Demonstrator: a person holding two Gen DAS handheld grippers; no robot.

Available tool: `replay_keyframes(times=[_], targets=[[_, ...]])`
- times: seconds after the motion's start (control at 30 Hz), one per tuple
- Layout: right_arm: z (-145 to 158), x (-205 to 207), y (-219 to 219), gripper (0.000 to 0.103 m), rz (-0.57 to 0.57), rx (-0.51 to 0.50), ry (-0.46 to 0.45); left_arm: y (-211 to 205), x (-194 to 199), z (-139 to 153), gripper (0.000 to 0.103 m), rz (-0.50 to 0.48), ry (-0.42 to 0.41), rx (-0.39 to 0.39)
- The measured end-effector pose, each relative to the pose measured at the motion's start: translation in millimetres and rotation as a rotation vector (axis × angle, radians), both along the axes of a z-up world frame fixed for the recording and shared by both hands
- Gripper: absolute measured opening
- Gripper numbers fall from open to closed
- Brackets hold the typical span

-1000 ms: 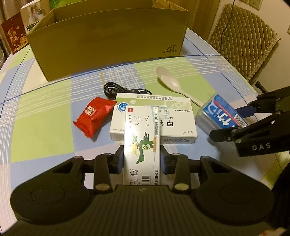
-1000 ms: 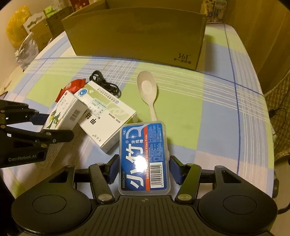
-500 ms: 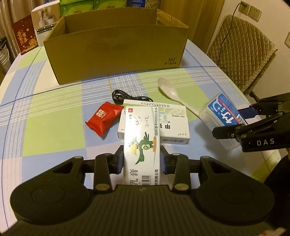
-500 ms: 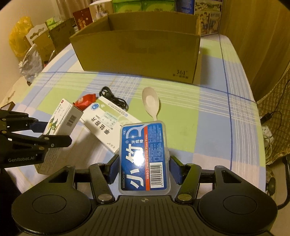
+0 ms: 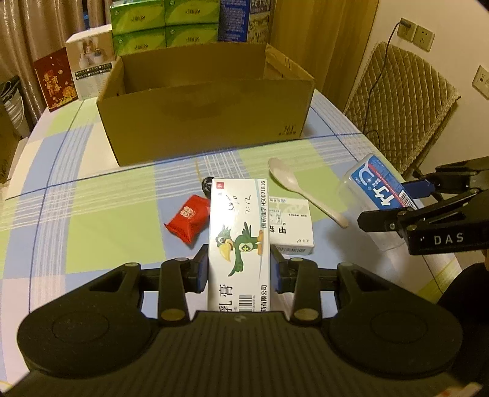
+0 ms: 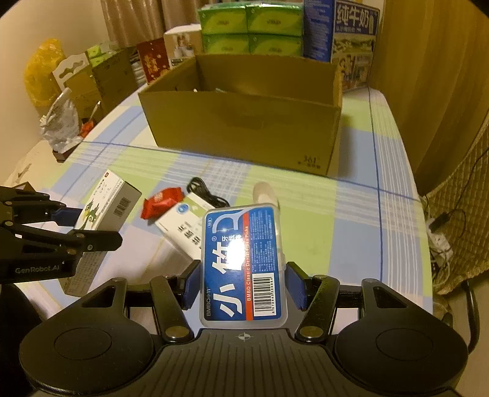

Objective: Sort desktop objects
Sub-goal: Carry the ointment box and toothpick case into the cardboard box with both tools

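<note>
My left gripper [image 5: 239,268] is shut on a white ointment box [image 5: 238,232] with a green bird, held above the table. My right gripper [image 6: 243,284] is shut on a blue-labelled clear floss pick case [image 6: 243,259], also lifted. Each gripper shows in the other view: the right gripper [image 5: 394,213] with the case [image 5: 377,189] at the right, the left gripper [image 6: 91,227] with the ointment box [image 6: 104,204] at the left. On the checked tablecloth lie a red snack packet [image 5: 188,220], a white medicine box [image 5: 292,226], a white spoon [image 5: 301,191] and a black cable [image 6: 206,192]. An open cardboard box [image 5: 207,103] stands behind them.
Stacked green tissue packs [image 5: 165,21], a milk carton case [image 6: 354,39] and gift boxes [image 5: 56,79] stand behind the cardboard box. A padded chair [image 5: 400,107] is at the right of the table. A foil bag [image 6: 61,122] lies off the table's left edge.
Both grippers have risen and drawn back with their loads, so the cardboard box's open top and the things behind it have come into view. The table items have not moved.
</note>
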State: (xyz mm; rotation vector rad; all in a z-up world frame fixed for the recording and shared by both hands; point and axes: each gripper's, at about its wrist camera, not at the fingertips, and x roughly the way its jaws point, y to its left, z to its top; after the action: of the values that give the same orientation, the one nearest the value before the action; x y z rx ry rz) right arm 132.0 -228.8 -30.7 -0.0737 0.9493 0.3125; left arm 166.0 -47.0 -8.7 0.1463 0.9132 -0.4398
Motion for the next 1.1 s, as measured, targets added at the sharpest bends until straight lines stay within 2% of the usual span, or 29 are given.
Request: replay_keyframes(times=[0.57,1.1], targets=[[26.1,6.3,10.3,0.055,0.019,0.001,-0.048,5.6,10.2,25.8,0.033,0.008,-0.033,-0.016],[42.9,38.7,16.2,0.055,0.03,-0.009,-0.074,8.9,37.3,35.2,0.033,0.003,-0.06,0.005]])
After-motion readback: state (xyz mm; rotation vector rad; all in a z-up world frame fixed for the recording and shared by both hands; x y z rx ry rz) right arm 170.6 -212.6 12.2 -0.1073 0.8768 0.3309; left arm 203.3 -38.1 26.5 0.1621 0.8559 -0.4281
